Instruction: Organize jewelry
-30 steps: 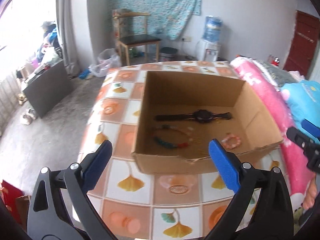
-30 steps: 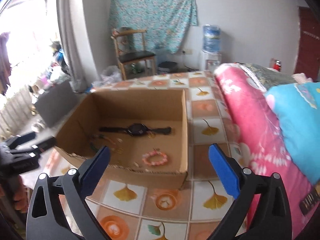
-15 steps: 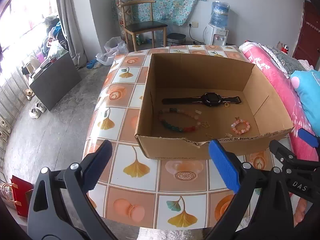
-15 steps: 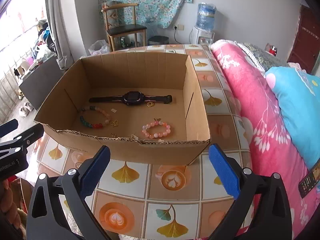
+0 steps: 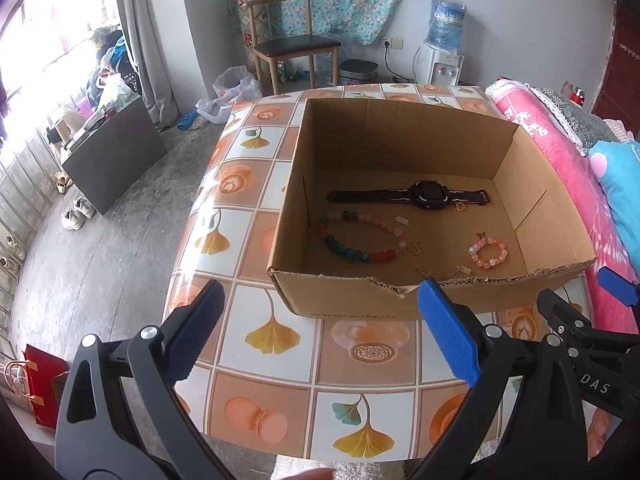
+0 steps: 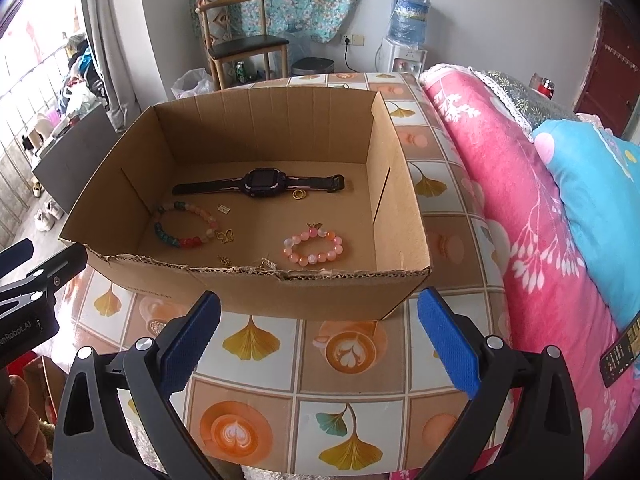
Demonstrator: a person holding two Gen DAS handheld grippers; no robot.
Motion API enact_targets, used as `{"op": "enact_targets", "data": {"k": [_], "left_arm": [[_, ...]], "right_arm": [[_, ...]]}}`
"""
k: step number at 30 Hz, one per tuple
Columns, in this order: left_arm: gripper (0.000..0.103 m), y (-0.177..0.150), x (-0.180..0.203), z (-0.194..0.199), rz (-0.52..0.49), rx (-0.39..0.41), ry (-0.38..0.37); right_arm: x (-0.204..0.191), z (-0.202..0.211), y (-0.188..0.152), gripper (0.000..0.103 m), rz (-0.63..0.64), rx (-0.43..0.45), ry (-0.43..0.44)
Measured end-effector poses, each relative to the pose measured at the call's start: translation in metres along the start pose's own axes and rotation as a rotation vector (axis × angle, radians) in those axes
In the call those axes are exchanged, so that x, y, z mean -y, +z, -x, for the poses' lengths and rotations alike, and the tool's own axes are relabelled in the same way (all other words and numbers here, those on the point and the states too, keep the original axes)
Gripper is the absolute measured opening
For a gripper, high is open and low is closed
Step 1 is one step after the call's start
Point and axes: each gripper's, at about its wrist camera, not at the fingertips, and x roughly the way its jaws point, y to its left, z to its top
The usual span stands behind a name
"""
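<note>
Looking down from the left wrist view, the open, empty left gripper point(image 5: 320, 326) hovers before the brown cardboard box point(image 5: 344, 296) on the tile-patterned counter point(image 5: 256, 184), higher and closer than a second ago, so the box floor shows more fully. Inside lie a black wristwatch point(image 5: 424, 194), a multicoloured bead bracelet point(image 5: 352, 248) and a small pink bead bracelet point(image 5: 487, 254); thin gold pieces near the torn front wall are hard to make out. From the right wrist view, the right gripper point(image 6: 318, 338) likewise hangs spread and empty, now raised above the box's near wall point(image 6: 320, 292); the gold chain point(image 6: 248, 262) is partly hidden behind that wall, and the left tool is cut off at the frame edge.
</note>
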Motion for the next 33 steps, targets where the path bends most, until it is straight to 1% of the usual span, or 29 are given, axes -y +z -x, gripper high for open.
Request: {"op": "enact_targets", "data": {"k": [33], "left_arm": [[0.094, 0.0020, 0.0012, -0.0063, 0.009, -0.020, -0.024]], "right_arm": [[0.0001, -0.0037, 0.0032, 0.096, -0.005, -0.013, -0.004]]}}
